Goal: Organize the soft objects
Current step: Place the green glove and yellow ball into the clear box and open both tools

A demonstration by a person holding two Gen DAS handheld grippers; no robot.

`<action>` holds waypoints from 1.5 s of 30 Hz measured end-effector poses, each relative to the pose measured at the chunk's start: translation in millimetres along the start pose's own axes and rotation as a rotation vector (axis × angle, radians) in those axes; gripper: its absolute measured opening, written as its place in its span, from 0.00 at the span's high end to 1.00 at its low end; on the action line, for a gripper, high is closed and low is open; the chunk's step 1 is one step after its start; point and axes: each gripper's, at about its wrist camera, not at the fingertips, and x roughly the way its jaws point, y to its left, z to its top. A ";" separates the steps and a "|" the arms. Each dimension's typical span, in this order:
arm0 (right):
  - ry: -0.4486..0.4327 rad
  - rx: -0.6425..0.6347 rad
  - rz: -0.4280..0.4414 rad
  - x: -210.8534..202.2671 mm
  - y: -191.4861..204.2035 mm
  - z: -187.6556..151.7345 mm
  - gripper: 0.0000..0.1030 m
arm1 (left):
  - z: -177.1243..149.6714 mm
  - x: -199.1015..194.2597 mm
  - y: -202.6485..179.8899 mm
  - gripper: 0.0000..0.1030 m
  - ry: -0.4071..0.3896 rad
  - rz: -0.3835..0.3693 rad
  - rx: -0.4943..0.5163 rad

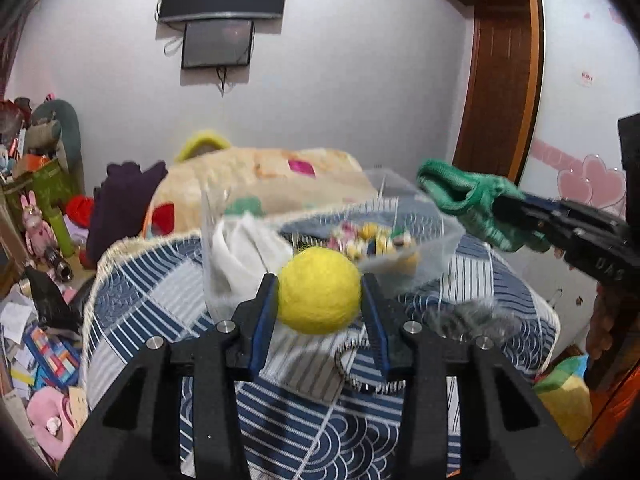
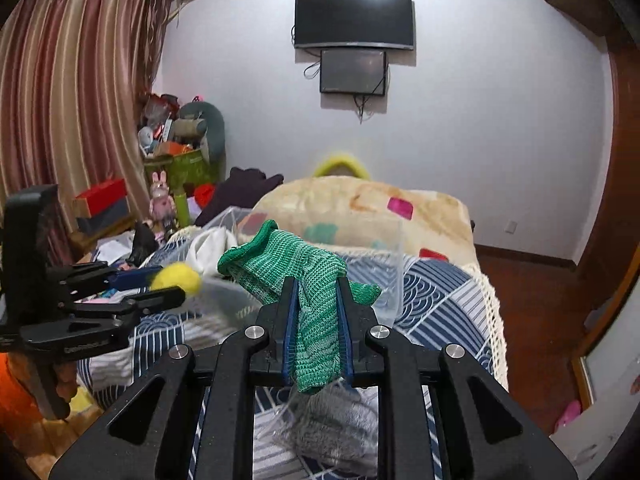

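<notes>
While both grippers hang above the bed, a clear plastic bin (image 1: 436, 240) rests on the blue patterned quilt (image 1: 280, 420) directly ahead of them, its contents blurred: a white cloth (image 1: 240, 248) at its left end and small multicoloured items (image 1: 372, 240) toward its right. A grey fuzzy cloth (image 2: 340, 424) lies on the quilt near its front edge, below the right gripper. Beyond the bin, a cream blanket (image 2: 360, 208) is heaped toward the far end of the bed, with a dark purple garment (image 1: 124, 204) at the bed's left edge. Two dark screens (image 2: 354, 40) hang on the far wall, and boxes and plush toys (image 2: 180, 148) crowd the left corner beside the curtain (image 2: 68, 92).

The left gripper (image 1: 320, 300) has its fingers pressed against either side of a yellow felt ball (image 1: 319, 290), round and matte with a fuzzy surface, held in the air just in front of the bin's near wall. The right gripper (image 2: 317, 320) has its fingers squeezed onto a green knitted sock (image 2: 316, 320), mottled in light and dark green; the cuff opens up and to the left, and the lower end droops behind the fingers, above the quilt's near right part.
</notes>
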 end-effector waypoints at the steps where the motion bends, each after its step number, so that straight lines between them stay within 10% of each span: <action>1: -0.006 0.002 -0.003 0.3 -0.7 2.2 0.84 | 3.8 -1.4 0.9 0.60 -0.011 0.002 0.001; 18: -0.054 -0.004 -0.061 17.6 -4.6 31.6 0.84 | 34.1 19.1 1.8 0.60 -0.066 0.018 -0.028; 45: 0.145 0.031 -0.086 78.0 -23.4 3.9 0.84 | 12.8 91.1 -0.4 0.60 0.064 0.067 -0.023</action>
